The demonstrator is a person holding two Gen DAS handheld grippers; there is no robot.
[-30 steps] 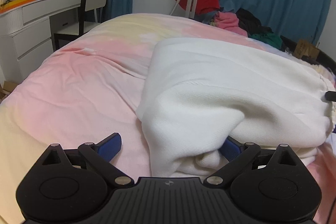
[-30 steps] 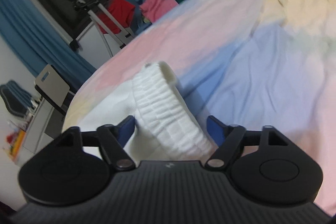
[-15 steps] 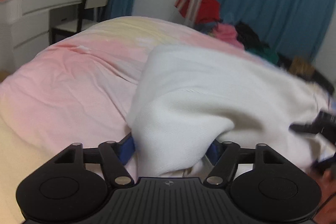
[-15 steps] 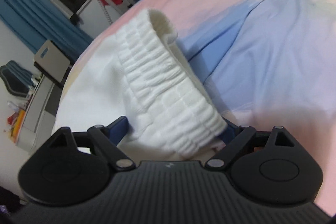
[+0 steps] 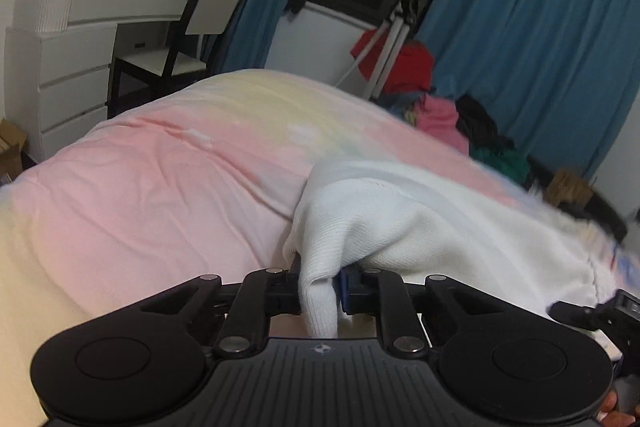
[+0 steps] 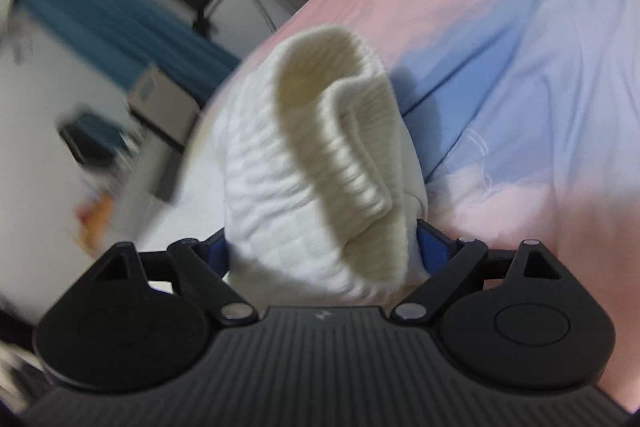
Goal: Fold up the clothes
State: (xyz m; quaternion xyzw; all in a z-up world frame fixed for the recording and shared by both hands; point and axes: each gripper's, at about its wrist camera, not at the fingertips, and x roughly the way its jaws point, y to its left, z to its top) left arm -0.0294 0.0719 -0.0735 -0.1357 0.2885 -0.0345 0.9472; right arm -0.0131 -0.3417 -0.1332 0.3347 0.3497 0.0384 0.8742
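A white knit garment (image 5: 420, 227) lies on the pastel bed cover (image 5: 160, 187). My left gripper (image 5: 320, 287) is shut on a pinch of its plain edge and holds it lifted off the bed. In the right wrist view, my right gripper (image 6: 324, 251) is closed on the garment's ribbed elastic band (image 6: 328, 155), which bunches up between the blue pads (image 6: 430, 247). The right gripper's black body (image 5: 592, 315) shows at the far right of the left wrist view.
A white dresser (image 5: 72, 39) and a chair (image 5: 192, 39) stand at the left. A pile of red, pink and dark clothes (image 5: 432, 107) lies past the bed by a white stand (image 5: 392, 39). Blue curtains (image 5: 520, 39) hang behind.
My left gripper closed on the garment's edge and lifted it. My right gripper tightened on the ribbed band and pulled it up; the cloth has drawn together between the two grippers.
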